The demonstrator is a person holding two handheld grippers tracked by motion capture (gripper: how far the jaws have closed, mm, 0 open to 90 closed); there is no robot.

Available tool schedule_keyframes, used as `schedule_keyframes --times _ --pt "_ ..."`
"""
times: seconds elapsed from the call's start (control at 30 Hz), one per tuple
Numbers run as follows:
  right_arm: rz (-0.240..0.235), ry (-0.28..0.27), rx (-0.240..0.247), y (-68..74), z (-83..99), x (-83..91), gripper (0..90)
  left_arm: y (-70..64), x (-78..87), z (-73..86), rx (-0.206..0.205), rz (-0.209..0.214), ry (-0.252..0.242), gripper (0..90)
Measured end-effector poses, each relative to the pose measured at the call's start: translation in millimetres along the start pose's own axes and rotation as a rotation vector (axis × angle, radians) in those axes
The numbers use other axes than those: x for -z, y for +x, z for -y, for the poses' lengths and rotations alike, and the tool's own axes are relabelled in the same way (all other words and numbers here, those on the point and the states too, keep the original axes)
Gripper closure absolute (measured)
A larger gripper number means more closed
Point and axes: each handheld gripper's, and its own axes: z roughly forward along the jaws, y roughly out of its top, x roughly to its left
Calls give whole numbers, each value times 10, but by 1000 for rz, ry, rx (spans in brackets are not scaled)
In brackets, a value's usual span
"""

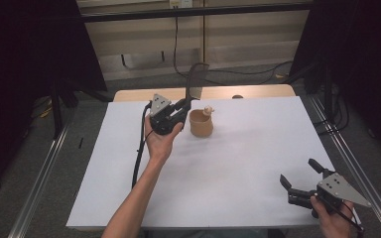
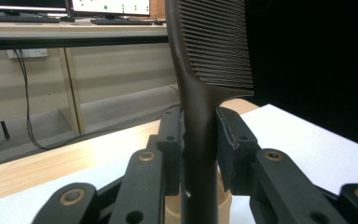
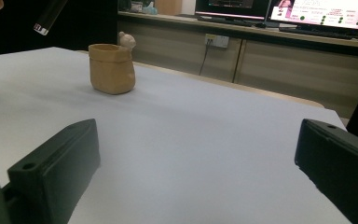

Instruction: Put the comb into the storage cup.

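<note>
Upright, a light, stiff, slippery dark comb (image 2: 214, 51) is pinched by its handle in the left hand-held gripper (image 1: 181, 105); right hand-held gripper (image 1: 300, 179) gapes empty.

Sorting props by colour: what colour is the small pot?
Tan small pot, clearest in the right gripper view.

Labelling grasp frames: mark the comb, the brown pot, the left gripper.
comb (image 2: 200, 116), left gripper view, on its handle.
brown pot (image 1: 201, 125), high view, on its side wall.
left gripper (image 2: 199, 140), left gripper view, between its fingertips.
</note>
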Motion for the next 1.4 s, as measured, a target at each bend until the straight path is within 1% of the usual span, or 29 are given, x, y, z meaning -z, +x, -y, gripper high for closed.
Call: schedule_keyframes --times 0.03,0.1,0.23,0.37,0.5,0.57,0.63,0.67,0.73,0.77,0.8,0.83,0.87,0.9,0.97,1.03,1.17,1.23,1.3,1.33,1.4 --pt "-1 0 -1 0 0 0 0 -2 -18 -5 -5 0 -2 727" --pt "-2 0 -1 0 0 0 0 -12 -51 -16 0 4 -1 728" --pt "-4 1 -2 0 1 0 0 -30 -117 -48 -15 0 2 727" --pt "-3 0 -1 -1 -1 4 0 -33 -179 -75 -4 -2 3 728" --pt "-4 0 1 0 -1 6 0 -46 -243 -111 -7 -4 19 728" --pt "-3 -3 1 -3 0 7 0 -55 -274 -129 -17 -11 25 728" --pt "-1 -4 0 -6 1 7 0 -52 -309 -149 -24 -11 29 728" --pt "-2 -5 -1 -8 0 9 0 -54 -331 -157 -19 -8 27 728" --pt "-4 -6 -1 -7 0 11 0 -58 -369 -176 -27 -9 31 727" --pt "-3 -6 -1 -7 0 13 0 -64 -387 -186 -24 -6 31 728" --pt "-4 -6 -2 -7 0 15 0 -72 -399 -197 -36 -7 34 728" --pt "-4 -6 -3 -7 0 16 0 -87 -413 -206 -53 -19 37 728" --pt "-4 -6 -4 -7 0 18 0 -97 -425 -211 -59 -21 39 728" --pt "-4 -5 -2 -8 -1 22 0 -96 -432 -217 -59 -14 45 728" --pt "-3 -5 -1 -8 0 28 0 -101 -457 -228 -58 -17 40 728" --pt "0 -5 -4 -11 0 32 0 -103 -487 -239 -54 -9 41 728" --pt "1 -7 -8 -10 1 36 0 -127 -548 -249 -77 -14 45 728" --pt "2 -5 -9 -11 3 36 0 -116 -573 -252 -64 -8 37 728" --pt "-1 -9 -9 -12 3 37 0 -107 -601 -234 -48 -13 26 728" --pt "-2 -10 -10 -11 3 38 0 -102 -620 -216 -43 -11 30 728" --pt "-1 -7 -11 -9 3 43 0 -94 -660 -173 -48 -16 37 728"
